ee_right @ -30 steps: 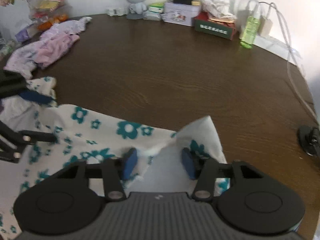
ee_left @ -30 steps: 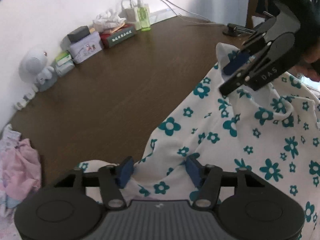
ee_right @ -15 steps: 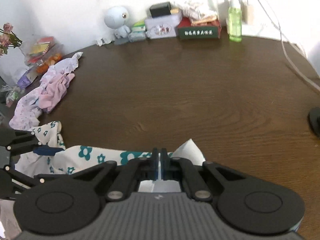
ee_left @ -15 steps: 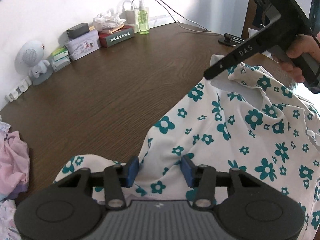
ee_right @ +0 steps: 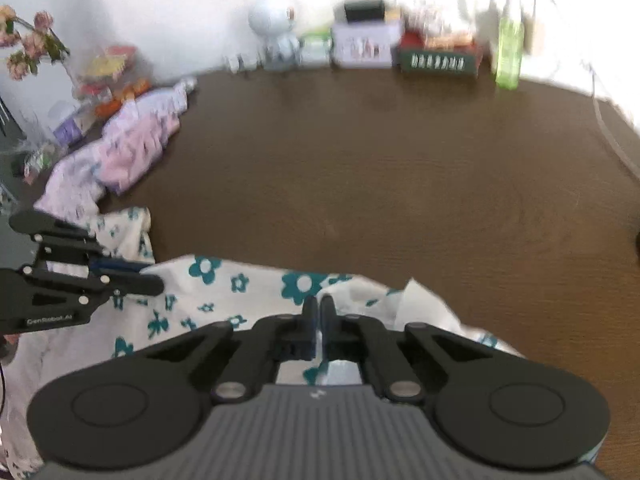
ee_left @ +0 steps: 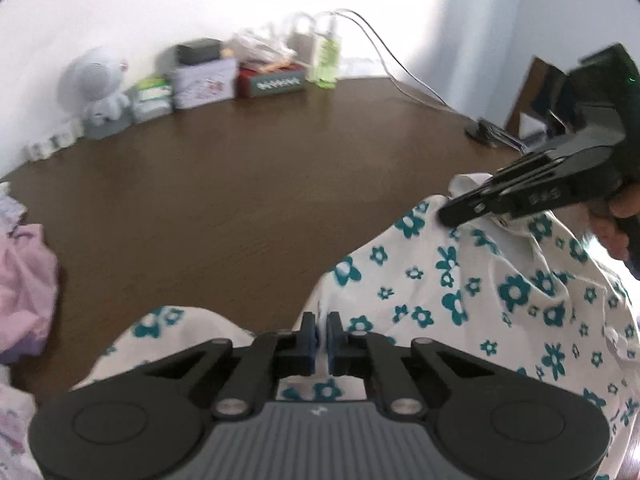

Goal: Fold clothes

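A white garment with teal flowers (ee_left: 480, 280) lies at the near edge of the dark wooden table (ee_left: 240, 200). My left gripper (ee_left: 321, 330) is shut on the garment's near left edge. My right gripper (ee_right: 314, 316) is shut on the garment's right corner, where it also shows in the right wrist view (ee_right: 224, 292). In the left wrist view the right gripper (ee_left: 452, 212) pinches the cloth at the right. In the right wrist view the left gripper (ee_right: 148, 276) pinches it at the left.
A pile of pink and lilac clothes (ee_right: 120, 152) lies at the table's left. Along the back wall stand a white toy robot (ee_right: 280, 36), tins and boxes (ee_right: 364, 44), a green bottle (ee_right: 508, 52) and charger cables (ee_left: 400, 76). A dark clamp (ee_left: 488, 132) sits at the right edge.
My left gripper has closed on the garment's edge. My right gripper closed on the corner earlier and stays shut. Both views have tilted up and the cloth is pulled more taut.
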Available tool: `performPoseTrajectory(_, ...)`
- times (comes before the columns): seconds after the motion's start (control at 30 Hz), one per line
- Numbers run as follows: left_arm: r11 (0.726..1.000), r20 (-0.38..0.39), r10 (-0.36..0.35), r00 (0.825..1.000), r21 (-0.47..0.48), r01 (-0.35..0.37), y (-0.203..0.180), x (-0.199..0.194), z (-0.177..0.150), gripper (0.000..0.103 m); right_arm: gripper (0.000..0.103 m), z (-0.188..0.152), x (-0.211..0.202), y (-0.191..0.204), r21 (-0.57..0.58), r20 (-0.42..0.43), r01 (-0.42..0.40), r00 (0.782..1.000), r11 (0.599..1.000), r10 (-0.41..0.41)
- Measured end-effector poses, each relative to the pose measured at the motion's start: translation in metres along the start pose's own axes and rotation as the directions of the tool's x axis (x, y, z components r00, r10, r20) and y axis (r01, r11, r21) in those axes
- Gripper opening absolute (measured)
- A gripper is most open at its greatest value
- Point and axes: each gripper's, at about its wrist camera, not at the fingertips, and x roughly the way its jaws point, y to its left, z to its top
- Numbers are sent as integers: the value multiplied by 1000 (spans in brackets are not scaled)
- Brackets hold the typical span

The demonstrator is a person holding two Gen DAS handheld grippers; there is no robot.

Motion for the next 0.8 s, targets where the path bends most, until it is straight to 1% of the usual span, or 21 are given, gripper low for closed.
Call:
performPoseTrajectory(0.07,1000,7,13,1000,-17,-13,5,-3,-3,4,1,5,-9,-8,42,49,-21,999,999,19)
performPoseTrajectory(0.1,1000,8,14,1000,-23,-14,7,-4,-3,4,1,5,-10,-10,45,53,-18,998,999,16)
performPoseTrajectory(0.13,999,10,21,1000,-29,-21,8,-3,-3,4,1,6,-10,-11,47,56,-16,998,999,13)
performPoseTrajectory(0.2,999,12,30,999,-44,-29,10,-2,-4,5,2,2,-2,-12,48,36,-2,999,999,0)
performPoseTrajectory(0.23,998,14,34,999,-51,-33,11,-1,-4,10,3,0,2,-13,56,26,1,1000,998,-2)
performPoseTrajectory(0.3,997,18,37,999,-64,-35,12,-2,-4,16,13,-3,10,-15,71,6,7,1000,997,-8)
performPoseTrajectory(0.33,997,22,36,999,-69,-34,13,-3,-4,25,32,-4,8,-18,82,4,11,1000,997,-11)
performPoseTrajectory(0.37,997,25,37,999,-67,-35,11,-6,-3,38,46,-5,2,-20,92,15,9,1000,996,-10)
performPoseTrajectory(0.4,997,29,38,999,-65,-36,9,-9,-2,44,46,-7,-12,-22,89,45,-1,999,996,-3)
performPoseTrajectory(0.43,998,38,46,998,-53,-43,5,-14,-1,55,46,-9,-27,-23,85,75,-11,997,996,5)
performPoseTrajectory(0.47,998,51,48,998,-30,-46,-1,-18,1,59,46,-11,-41,-25,82,105,-21,994,996,12)
performPoseTrajectory(0.5,999,63,36,997,-4,-36,-10,-22,4,61,46,-15,-58,-24,68,130,-22,991,997,13)
performPoseTrajectory(0.53,999,74,23,997,22,-25,-18,-26,8,64,46,-22,-73,-22,41,137,-1,991,999,-5)
performPoseTrajectory(0.57,998,79,-4,997,57,-1,-31,-27,13,66,46,-29,-88,-21,14,145,21,989,1000,-23)
performPoseTrajectory(0.63,991,87,-59,994,128,47,-57,-28,23,66,46,-52,-106,-13,-52,126,87,989,995,-80)
performPoseTrajectory(0.7,969,63,-120,991,223,104,-91,-21,36,66,46,-76,-118,-7,-117,98,139,987,983,-128)
performPoseTrajectory(0.73,954,44,-147,988,272,130,-110,-15,42,66,46,-92,-123,-7,-145,81,151,987,978,-140)
performPoseTrajectory(0.8,923,3,-176,984,347,164,-144,1,49,66,45,-118,-130,-1,-199,65,159,987,967,-149)
